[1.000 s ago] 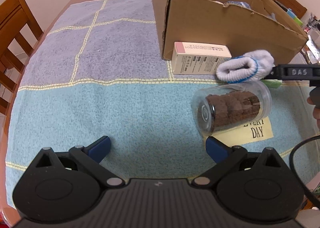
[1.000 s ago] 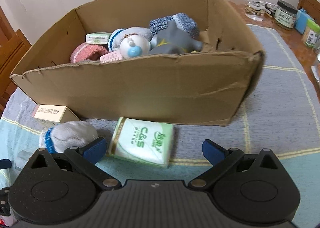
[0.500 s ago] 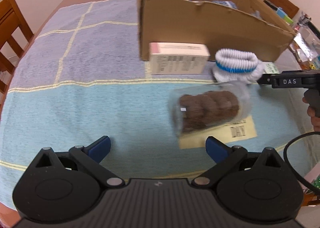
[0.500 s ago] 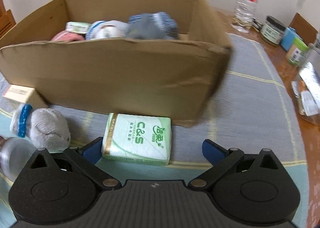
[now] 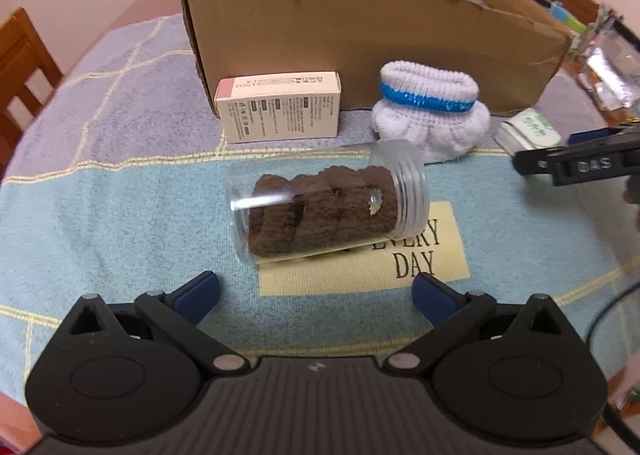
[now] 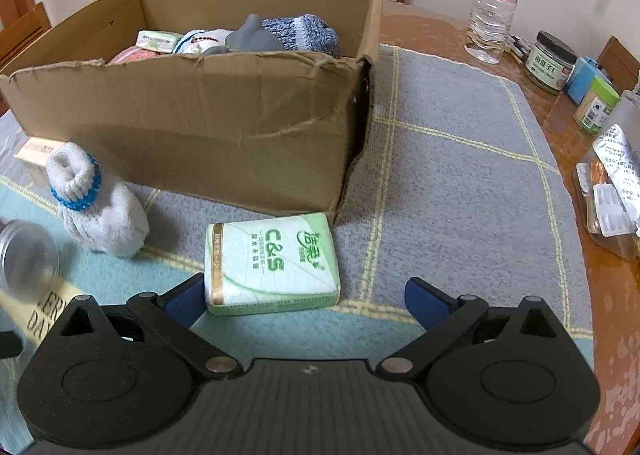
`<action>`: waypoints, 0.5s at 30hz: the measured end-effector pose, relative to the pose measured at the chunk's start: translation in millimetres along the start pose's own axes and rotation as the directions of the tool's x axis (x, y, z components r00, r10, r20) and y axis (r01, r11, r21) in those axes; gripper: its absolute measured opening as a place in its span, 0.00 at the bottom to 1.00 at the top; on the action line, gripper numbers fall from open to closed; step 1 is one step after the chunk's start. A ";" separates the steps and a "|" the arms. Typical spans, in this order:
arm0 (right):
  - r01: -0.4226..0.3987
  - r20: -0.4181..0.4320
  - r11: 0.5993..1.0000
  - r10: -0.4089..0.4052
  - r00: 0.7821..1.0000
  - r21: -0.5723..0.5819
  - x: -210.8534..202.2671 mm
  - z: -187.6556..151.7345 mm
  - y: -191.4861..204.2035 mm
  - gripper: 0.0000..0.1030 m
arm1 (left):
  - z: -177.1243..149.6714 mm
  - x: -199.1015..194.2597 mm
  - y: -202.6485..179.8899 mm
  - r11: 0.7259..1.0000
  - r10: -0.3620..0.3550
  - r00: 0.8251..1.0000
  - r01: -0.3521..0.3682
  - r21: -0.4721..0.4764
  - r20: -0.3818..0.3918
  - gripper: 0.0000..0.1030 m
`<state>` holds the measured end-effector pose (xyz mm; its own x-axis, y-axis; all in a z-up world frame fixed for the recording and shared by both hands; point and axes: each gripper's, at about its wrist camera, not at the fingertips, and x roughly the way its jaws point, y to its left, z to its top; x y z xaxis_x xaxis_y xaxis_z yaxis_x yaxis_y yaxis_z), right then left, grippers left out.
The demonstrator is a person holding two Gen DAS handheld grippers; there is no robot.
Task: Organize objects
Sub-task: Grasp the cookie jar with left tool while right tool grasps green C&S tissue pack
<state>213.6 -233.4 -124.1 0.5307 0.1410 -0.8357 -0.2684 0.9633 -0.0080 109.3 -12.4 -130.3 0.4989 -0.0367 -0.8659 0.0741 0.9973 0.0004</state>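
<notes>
we hold both tongs wide open: left gripper [image 5: 315, 289] facing the jar [image 5: 326, 205], right gripper [image 6: 304, 297] by the tissue pack [image 6: 271, 262].

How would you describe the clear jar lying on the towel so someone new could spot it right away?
Start at the big cardboard box on the blue towel. In front of it sit a white carton and a white sock; the jar lies on its side just nearer than those. It alone is see-through, packed with brown cookies.

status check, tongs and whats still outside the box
Left tongs open, empty, facing jar. Right tongs open, tissue pack between tips. Sock, carton still outside box.
</notes>
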 end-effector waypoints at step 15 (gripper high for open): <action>-0.052 0.020 0.996 0.054 0.998 -0.075 -1.0 -2.9 -8.6 1.00 | 9.5 11.4 -15.3 0.980 0.121 0.989 -0.105 -0.169 0.085 1.00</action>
<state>213.1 -242.5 -124.7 0.5313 0.1969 -0.8240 -0.3553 0.9347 -0.0057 122.0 -28.7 -135.4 0.5761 0.0785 -0.8136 -0.1257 0.9920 0.0067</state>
